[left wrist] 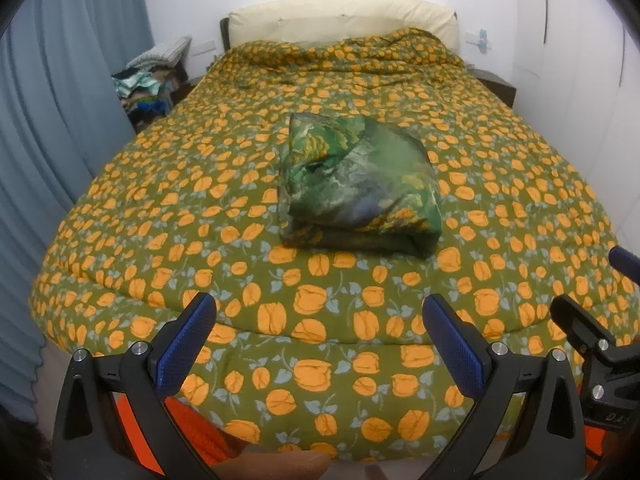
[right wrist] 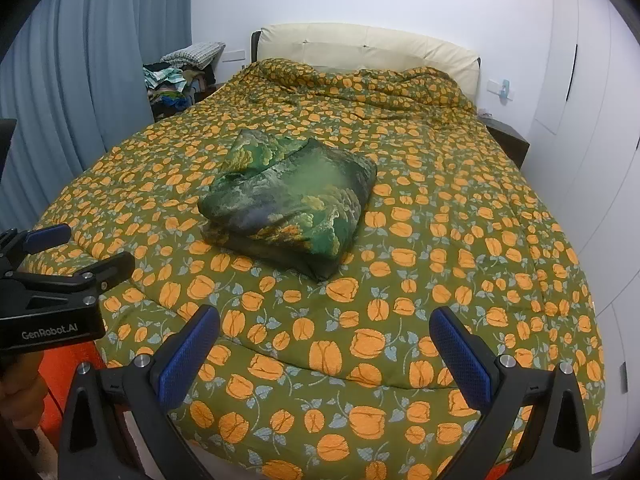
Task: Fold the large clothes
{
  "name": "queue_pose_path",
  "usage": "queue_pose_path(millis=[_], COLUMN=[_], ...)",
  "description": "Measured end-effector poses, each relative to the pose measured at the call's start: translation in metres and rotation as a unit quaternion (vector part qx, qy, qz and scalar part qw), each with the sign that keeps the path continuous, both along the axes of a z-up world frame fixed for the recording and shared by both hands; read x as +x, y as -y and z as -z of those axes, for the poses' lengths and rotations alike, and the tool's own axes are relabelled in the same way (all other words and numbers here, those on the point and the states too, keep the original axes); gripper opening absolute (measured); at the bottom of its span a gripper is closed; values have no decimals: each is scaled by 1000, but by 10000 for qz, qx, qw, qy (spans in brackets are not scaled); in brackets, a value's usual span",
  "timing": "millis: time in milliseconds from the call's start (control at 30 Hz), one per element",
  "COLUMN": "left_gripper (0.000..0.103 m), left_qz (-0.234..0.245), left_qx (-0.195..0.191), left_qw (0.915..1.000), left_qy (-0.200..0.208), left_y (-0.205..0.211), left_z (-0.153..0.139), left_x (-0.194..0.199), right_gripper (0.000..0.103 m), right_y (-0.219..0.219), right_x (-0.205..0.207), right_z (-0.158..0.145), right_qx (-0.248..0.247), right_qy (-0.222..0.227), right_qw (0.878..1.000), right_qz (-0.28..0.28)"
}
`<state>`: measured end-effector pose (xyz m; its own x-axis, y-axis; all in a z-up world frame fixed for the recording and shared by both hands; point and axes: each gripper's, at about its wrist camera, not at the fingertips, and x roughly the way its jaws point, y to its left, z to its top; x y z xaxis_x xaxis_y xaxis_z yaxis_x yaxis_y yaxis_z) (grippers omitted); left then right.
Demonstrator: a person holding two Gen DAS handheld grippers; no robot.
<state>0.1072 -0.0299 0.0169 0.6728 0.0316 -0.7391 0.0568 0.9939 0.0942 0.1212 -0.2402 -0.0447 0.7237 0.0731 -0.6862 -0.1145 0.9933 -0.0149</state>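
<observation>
Both the left gripper [left wrist: 320, 324] and the right gripper [right wrist: 324, 334] hang over the foot of the bed with jaws spread wide, holding nothing. Beyond them, well apart, the green patterned garment [left wrist: 356, 184] lies mid-quilt [left wrist: 168, 200] as a compact bundle (slightly lumpy), so folding looks essentially complete; perhaps only tidying remains.

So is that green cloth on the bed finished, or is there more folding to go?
It looks done: the green patterned garment lies on the flowered bedspread as a compact, layered bundle. Nothing is in hand; the left gripper and right gripper both hover near the foot of the bed with jaws open and empty. A pile of clothes beside the headboard may be next, though that is a guess.
</observation>
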Motion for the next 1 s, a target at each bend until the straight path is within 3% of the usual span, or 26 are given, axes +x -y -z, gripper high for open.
queue_pose_path(millis=[1000], left_gripper=[103], left_qz=[72], left_qx=[-121], left_qw=[9999], left_qy=[50], left_y=[0], left_z=[-1], left_x=[-7], right_gripper=[103], right_y=[6], right_x=[0], right_z=[-2], right_qx=[30], right_qy=[41], right_qw=[10000], right_qz=[67])
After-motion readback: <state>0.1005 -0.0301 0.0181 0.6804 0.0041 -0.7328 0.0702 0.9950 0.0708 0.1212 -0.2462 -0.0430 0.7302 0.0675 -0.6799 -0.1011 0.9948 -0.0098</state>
